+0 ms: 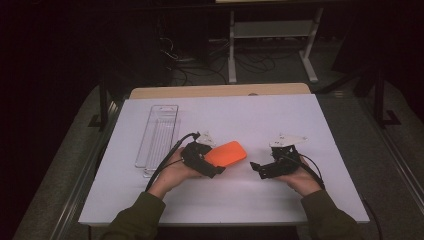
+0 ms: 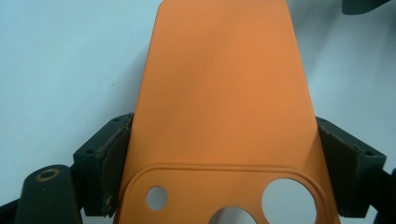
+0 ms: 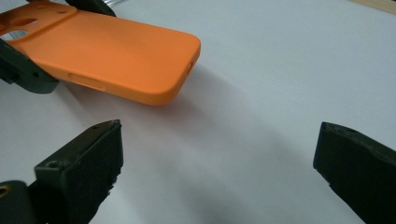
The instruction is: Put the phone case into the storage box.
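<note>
An orange phone case (image 1: 227,153) is held a little above the white table sheet, back side up, with its camera cut-outs toward the hand. My left gripper (image 1: 209,165) is shut on it; in the left gripper view the case (image 2: 224,93) is clamped at its two long sides between the pads (image 2: 112,158) near the camera end. My right gripper (image 1: 263,169) stands to the right of the case with its jaws wide apart and nothing between them. In the right gripper view (image 3: 219,172) the case (image 3: 116,56) lies ahead at the upper left, its far end free.
A clear plastic tray (image 1: 157,134) lies lengthwise at the left of the white sheet (image 1: 250,120). A wooden table edge (image 1: 220,91) shows beyond the sheet. Dark floor with cables and a metal stand (image 1: 270,45) lies behind.
</note>
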Demonstrator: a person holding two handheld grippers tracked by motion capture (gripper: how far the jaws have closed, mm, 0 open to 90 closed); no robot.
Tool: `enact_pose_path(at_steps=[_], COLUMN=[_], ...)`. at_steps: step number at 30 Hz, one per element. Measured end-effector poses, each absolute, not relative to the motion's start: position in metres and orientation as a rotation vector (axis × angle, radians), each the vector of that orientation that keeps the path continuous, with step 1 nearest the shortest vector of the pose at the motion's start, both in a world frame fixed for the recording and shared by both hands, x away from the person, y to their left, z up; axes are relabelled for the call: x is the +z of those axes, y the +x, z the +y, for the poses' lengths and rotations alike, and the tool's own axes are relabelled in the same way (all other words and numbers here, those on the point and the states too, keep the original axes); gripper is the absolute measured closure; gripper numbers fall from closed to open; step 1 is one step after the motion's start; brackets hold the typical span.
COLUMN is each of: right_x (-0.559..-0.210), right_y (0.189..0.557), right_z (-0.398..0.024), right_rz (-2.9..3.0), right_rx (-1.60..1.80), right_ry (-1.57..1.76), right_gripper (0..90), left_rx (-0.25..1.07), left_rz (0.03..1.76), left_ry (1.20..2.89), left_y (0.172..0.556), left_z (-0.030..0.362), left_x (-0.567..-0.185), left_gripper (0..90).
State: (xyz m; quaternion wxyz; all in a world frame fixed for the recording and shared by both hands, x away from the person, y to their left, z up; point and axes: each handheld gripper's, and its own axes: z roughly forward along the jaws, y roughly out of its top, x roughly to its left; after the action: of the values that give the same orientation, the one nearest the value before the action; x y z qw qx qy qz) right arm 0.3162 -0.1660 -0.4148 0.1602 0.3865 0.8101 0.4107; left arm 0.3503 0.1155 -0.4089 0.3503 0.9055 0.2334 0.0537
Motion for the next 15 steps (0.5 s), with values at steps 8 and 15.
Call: enact_pose_path(at_steps=[8, 15], right_x=[-0.4194, -0.4182], right_y=[0.3162, 0.3166], right_z=[-0.1605, -0.1630], right_rz=[2.289, 2.257], right_rx=[1.155, 1.138], right_ry=[1.084, 1.017], right_gripper=[0.9, 0.9], left_rx=[0.147, 0.151], left_rz=[0.620, 0.614], left_ry=[2.345, 2.356], left_y=[0.3514, 0.3514], left_z=[0.1169, 0.1176], left_x=[-0.4083, -0.4078], left_gripper=[15.5, 15.5])
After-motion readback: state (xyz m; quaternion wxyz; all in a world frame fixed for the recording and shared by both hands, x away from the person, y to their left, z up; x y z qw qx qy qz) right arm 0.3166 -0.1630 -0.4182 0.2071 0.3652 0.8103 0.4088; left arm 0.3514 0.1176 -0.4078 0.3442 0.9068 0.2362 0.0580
